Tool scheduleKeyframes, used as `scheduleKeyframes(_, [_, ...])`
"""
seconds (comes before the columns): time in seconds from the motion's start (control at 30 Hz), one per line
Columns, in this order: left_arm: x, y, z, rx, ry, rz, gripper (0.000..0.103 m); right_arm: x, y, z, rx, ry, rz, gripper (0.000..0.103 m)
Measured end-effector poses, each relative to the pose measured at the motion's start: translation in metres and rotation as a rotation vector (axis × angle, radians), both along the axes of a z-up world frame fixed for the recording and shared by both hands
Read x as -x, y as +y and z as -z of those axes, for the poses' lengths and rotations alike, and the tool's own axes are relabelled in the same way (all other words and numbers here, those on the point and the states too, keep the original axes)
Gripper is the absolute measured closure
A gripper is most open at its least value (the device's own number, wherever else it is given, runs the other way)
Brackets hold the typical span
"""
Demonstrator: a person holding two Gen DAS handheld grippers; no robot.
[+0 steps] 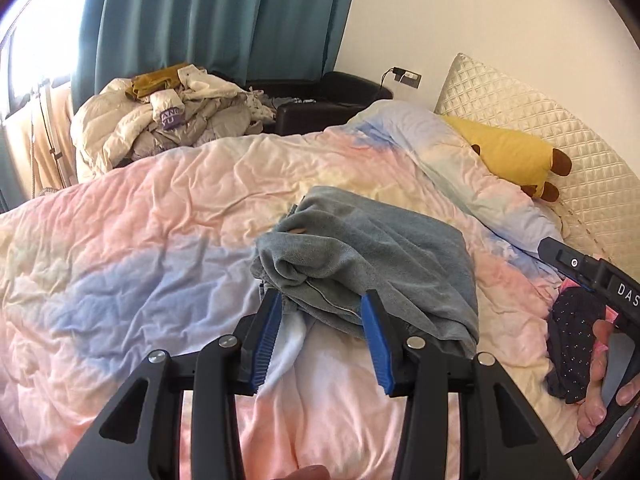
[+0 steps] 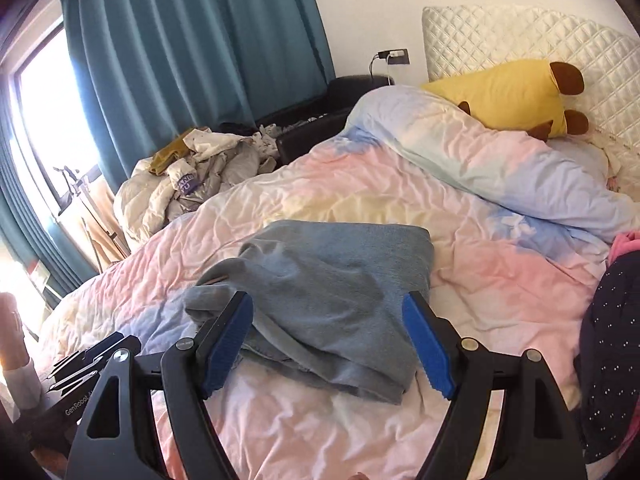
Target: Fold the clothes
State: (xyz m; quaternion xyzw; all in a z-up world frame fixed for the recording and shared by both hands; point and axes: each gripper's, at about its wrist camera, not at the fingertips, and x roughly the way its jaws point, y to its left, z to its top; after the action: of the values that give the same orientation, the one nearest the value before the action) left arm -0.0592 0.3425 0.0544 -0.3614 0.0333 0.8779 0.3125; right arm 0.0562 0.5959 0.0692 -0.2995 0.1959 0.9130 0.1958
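A grey-blue garment [image 1: 360,248] [image 2: 332,280] lies folded into a rough rectangle on the pastel duvet [image 1: 140,240] [image 2: 500,272], its near left edge bunched. My left gripper [image 1: 322,296] hovers over the near edge of the garment, jaws moderately apart, blue pads pressing on nothing. My right gripper [image 2: 328,298] hangs above the same garment with its jaws spread wide and nothing between them. A dark navy dotted garment [image 1: 572,344] [image 2: 612,340] lies crumpled at the right, beside the hand [image 1: 600,400] that holds the right gripper.
A heap of cream and olive clothes [image 1: 160,120] [image 2: 192,176] sits beyond the bed's far edge, by the teal curtain [image 1: 208,20]. A yellow plush pillow [image 1: 508,156] [image 2: 508,92] leans on the quilted headboard [image 2: 520,36]. A pink cloth [image 2: 628,240] shows at the right edge.
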Motion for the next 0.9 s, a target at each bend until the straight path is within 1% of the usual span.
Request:
scheduleKeyframes(0.2, [-0.029,-0.037,-0.034,-0.019,0.065,0.002,0.061,-0.032,-0.046,-0.03,-0.028,0.036,-0.016,0.025])
scheduleKeyframes(0.33, [-0.049,-0.061,-0.054,-0.035,0.105,0.017,0.061,-0.052,-0.077,-0.04,-0.04,0.041,-0.021,0.025])
scheduleKeyframes(0.4, [-0.059,-0.07,-0.063,-0.027,0.135,0.018,0.061,-0.061,-0.092,-0.044,-0.055,0.047,-0.029,0.025])
scheduleKeyframes(0.5, [-0.072,-0.086,-0.072,-0.02,0.158,0.015,0.061,-0.072,-0.112,-0.05,-0.067,0.058,-0.04,0.025])
scheduleKeyframes(0.6, [-0.083,-0.108,-0.076,-0.02,0.172,0.0,0.061,-0.086,-0.131,-0.053,-0.058,0.074,-0.035,0.025])
scheduleKeyframes(0.7, [-0.092,-0.127,-0.075,-0.017,0.177,-0.001,0.061,-0.096,-0.154,-0.054,-0.091,0.093,-0.062,0.025])
scheduleKeyframes(0.77, [-0.097,-0.138,-0.072,-0.017,0.178,0.007,0.061,-0.1,-0.168,-0.052,-0.116,0.091,-0.057,0.025])
scheduleKeyframes(0.9, [-0.103,-0.154,-0.066,-0.032,0.189,0.01,0.061,-0.109,-0.184,-0.045,-0.082,0.093,-0.027,0.025])
